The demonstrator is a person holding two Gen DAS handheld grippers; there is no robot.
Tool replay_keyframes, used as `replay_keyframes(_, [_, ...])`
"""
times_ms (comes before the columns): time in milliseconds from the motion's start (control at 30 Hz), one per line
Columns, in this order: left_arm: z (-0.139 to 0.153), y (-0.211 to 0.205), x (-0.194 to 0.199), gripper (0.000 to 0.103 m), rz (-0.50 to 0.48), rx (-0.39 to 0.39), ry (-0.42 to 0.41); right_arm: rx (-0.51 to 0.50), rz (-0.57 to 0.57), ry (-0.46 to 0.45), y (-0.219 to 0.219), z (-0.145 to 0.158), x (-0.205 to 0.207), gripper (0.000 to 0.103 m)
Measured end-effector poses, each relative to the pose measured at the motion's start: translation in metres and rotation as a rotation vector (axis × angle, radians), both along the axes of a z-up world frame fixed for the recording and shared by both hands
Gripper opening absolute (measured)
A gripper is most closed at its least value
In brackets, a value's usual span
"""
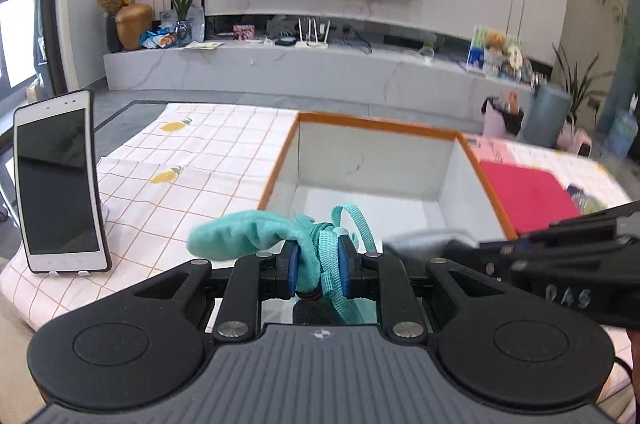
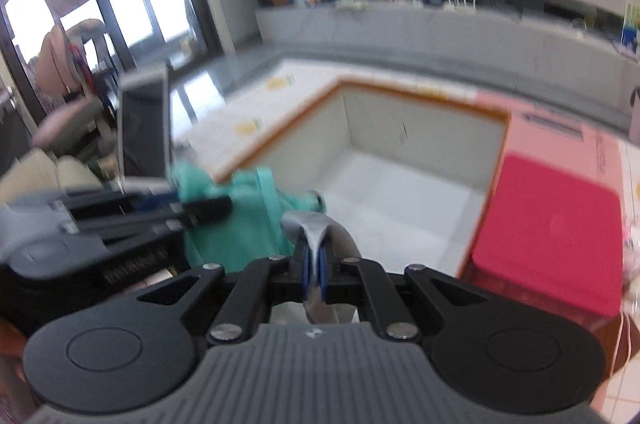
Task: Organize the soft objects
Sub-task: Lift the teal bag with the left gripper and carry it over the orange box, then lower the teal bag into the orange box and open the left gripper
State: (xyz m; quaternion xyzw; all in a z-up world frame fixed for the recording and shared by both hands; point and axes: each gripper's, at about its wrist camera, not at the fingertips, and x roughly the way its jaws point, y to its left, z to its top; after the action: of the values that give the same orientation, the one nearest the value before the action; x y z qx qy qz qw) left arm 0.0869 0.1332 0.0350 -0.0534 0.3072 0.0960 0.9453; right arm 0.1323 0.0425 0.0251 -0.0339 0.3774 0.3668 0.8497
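Our left gripper (image 1: pixel 318 270) pinches the teal pouch (image 1: pixel 256 234), the right gripper (image 2: pixel 314 274) a grey cloth (image 2: pixel 316 228), both at the box's (image 1: pixel 372 160) near edge. We judge both light and floppy; bunched fabric grips best.

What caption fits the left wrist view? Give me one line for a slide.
Left tongs clamp a teal fabric item near the open orange-rimmed box, phone propped on the checked cloth.

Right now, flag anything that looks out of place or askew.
Nothing damaged or spilled. Only the teal fabric item looks untidy: bunched in the left tongs, its strap looping loose over the open box.
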Motion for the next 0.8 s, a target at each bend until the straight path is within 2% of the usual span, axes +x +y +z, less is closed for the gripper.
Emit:
replay_keyframes(167, [-0.02, -0.006, 0.01, 0.022, 0.021, 0.062, 0.081, -0.061, -0.007, 0.039, -0.008, -0.021, 0.005, 0.003])
replay_keyframes(300, [-0.03, -0.006, 0.018, 0.021, 0.027, 0.068, 0.142, -0.072, 0.009, 0.043, -0.009, -0.023, 0.004, 0.003])
replay_keyframes(433, [-0.031, -0.005, 0.017, 0.021, 0.044, 0.065, 0.164, -0.08, 0.025, 0.048, -0.009, -0.026, 0.001, 0.006])
replay_keyframes(467, [-0.031, -0.005, 0.017, 0.022, 0.049, 0.063, 0.17, -0.085, 0.025, 0.049, -0.007, -0.028, 0.001, 0.009])
replay_keyframes(600, [-0.035, -0.008, 0.018, 0.024, 0.086, 0.109, 0.205, -0.106, 0.018, 0.023, -0.003, -0.028, 0.0, 0.01])
replay_keyframes(700, [-0.037, -0.005, 0.022, 0.053, 0.092, 0.108, 0.227, -0.114, 0.015, 0.017, -0.003, -0.028, 0.001, 0.01])
replay_keyframes(767, [-0.034, -0.006, 0.019, 0.075, 0.075, 0.103, 0.203, -0.12, 0.014, 0.01, -0.003, -0.027, 0.001, 0.01])
replay_keyframes(800, [-0.032, -0.008, 0.018, 0.08, 0.067, 0.106, 0.194, -0.128, 0.014, 0.004, -0.002, -0.028, -0.001, 0.01])
